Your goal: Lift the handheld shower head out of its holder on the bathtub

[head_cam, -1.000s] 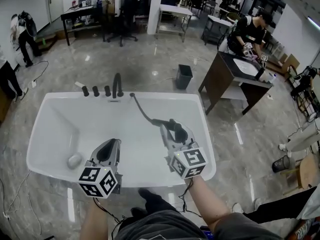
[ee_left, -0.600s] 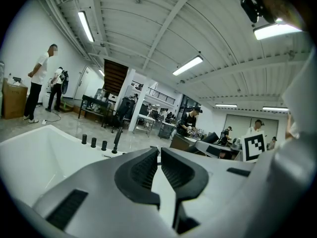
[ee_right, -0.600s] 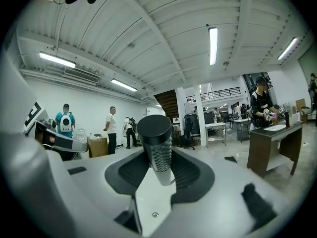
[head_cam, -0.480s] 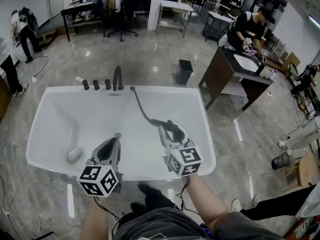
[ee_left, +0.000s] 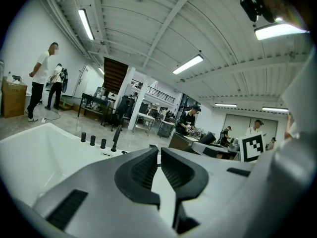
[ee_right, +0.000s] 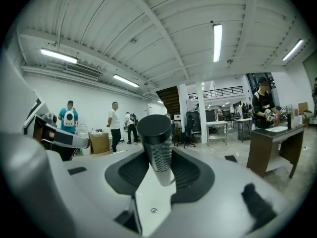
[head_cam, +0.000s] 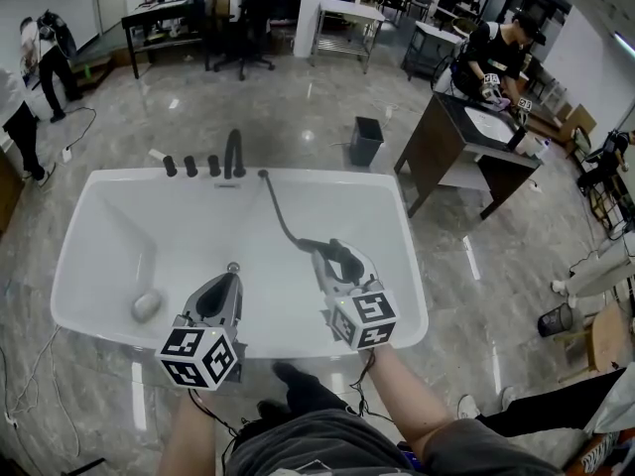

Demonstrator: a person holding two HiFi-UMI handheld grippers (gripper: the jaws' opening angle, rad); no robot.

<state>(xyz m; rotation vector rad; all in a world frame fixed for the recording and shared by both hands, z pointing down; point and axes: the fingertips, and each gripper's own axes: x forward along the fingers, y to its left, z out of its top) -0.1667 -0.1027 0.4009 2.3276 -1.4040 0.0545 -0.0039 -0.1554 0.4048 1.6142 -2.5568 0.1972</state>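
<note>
Shower head [ee_right: 155, 138] is clamped in the right gripper [head_cam: 337, 264] over the bathtub [head_cam: 99, 216], its hose [head_cam: 281, 221] trailing to the rim. The left gripper [head_cam: 226, 284] is nearly closed (nothing between). The lift looks done, so the next move is likely steady carrying.

Bright, even light from long ceiling tubes [ee_left: 188, 64]. Glare patches on the polished floor [head_cam: 298, 107] and white bathtub [head_cam: 109, 226]. Strong fisheye bending with dark corners in both gripper views. Slight softness close to the lens.

White bathtub [head_cam: 119, 236] on grey floor [head_cam: 298, 117]; faucet [head_cam: 232, 157] on rim; perhaps soap [head_cam: 146, 306] inside.
</note>
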